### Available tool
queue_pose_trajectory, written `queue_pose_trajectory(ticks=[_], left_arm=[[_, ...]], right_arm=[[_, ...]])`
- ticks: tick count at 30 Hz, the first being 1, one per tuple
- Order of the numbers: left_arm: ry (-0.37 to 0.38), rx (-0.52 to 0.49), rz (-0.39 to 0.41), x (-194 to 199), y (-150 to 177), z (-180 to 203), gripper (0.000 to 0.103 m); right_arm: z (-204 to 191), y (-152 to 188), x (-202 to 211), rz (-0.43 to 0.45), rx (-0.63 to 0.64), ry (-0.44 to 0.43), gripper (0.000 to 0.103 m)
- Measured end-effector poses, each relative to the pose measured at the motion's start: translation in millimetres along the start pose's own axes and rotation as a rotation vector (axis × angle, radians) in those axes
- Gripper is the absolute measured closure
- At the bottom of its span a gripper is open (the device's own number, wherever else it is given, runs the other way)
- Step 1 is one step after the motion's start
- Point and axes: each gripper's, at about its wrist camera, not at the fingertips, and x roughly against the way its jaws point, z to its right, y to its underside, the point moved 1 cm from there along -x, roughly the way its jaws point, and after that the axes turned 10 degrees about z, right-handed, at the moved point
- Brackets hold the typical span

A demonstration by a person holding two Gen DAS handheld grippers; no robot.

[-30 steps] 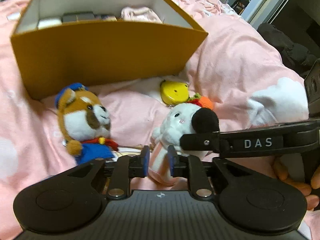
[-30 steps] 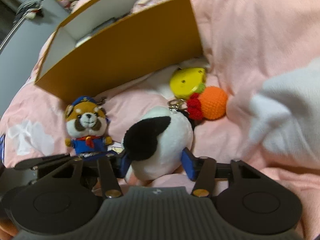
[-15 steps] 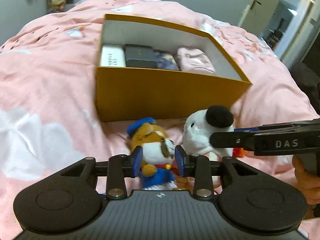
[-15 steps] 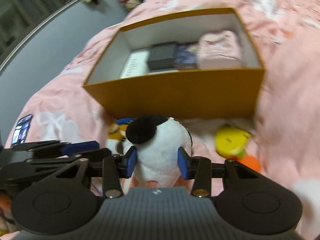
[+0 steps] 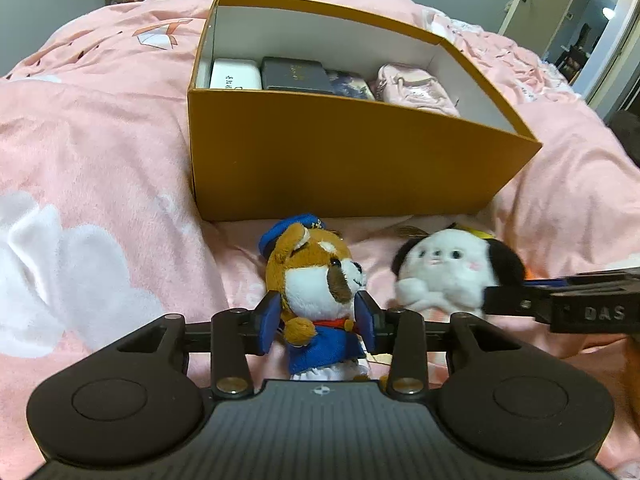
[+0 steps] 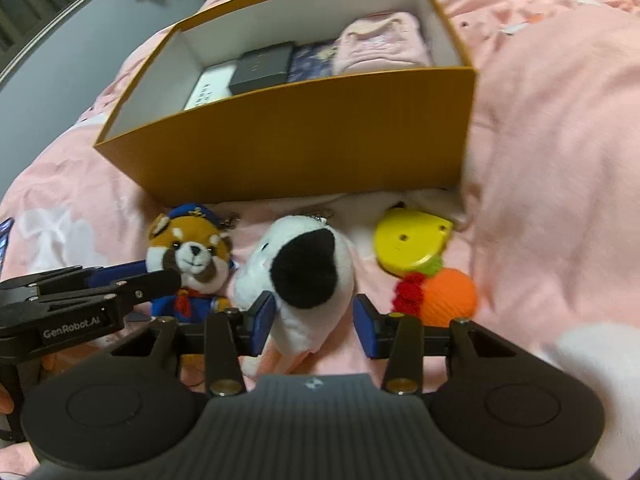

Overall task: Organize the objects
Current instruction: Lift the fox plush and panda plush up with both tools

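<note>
Black plastic lettered "DAS" on right gripper (image 6: 315, 322), closing around black-and-white plush (image 6: 298, 276), left pad touching; "GenRobot.AI" on left gripper (image 5: 318, 320), opening, straddling sailor plush (image 5: 320, 280), ungripped.

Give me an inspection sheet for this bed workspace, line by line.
Surface: pink bedspread with white patches.
Job's things: orange box holding small cases and a pink pouch; raccoon plush and black-and-white plush lying before it.
Clutter: yellow toy, orange crochet ball.
Grippers: left gripper jaws opening around the raccoon plush; right gripper jaws closing around the black-and-white plush.
Cables: nothing seen.
Surroundings: grey wall, open door.
</note>
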Motion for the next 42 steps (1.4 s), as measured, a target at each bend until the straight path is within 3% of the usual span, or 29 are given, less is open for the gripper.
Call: queue_pose_trajectory(ticks=[5, 10, 15, 19, 24, 28, 36, 42], left_arm=[[-0.043, -0.023, -0.009, -6.3, 1.7, 4.5, 0.053], [-0.032, -0.024, -0.043, -12.9, 4.9, 5.0, 0.047], [-0.029, -0.028, -0.048, -15.9, 6.1, 5.9, 0.046], [-0.019, -0.012, -0.05, -19.1, 6.0, 4.1, 0.046], [-0.004, 0.002, -0.054, -23.7, 6.6, 2.2, 0.05], [0.008, 0.014, -0.047, -20.6, 6.3, 0.6, 0.053], [0.096, 0.067, 0.003, 12.0, -2.9, -5.0, 0.058], [0.173, 0.095, 0.083, 50.1, -36.5, -4.8, 0.058]], right_arm=[[-10.3, 3.5, 12.3, 0.049, 0.015, 0.034, 0.062], [-21.9, -0.2, 11.0, 0.057, 0.018, 0.012, 0.044], [-32.4, -0.5, -5.2, 0.038, 0.064, 0.06, 0.038], [-31.9, 2.2, -14.8, 0.029, 0.079, 0.068, 0.037], [-23.8, 5.5, -28.2, 0.009, 0.038, 0.015, 0.035], [-24.3, 5.9, -25.1, 0.016, 0.028, -0.004, 0.041], [-17.8, -5.9, 6.8, 0.063, 0.019, -0.075, 0.044], [-17.4, -33.4, 43.7, 0.13, 0.069, -0.137, 0.044]])
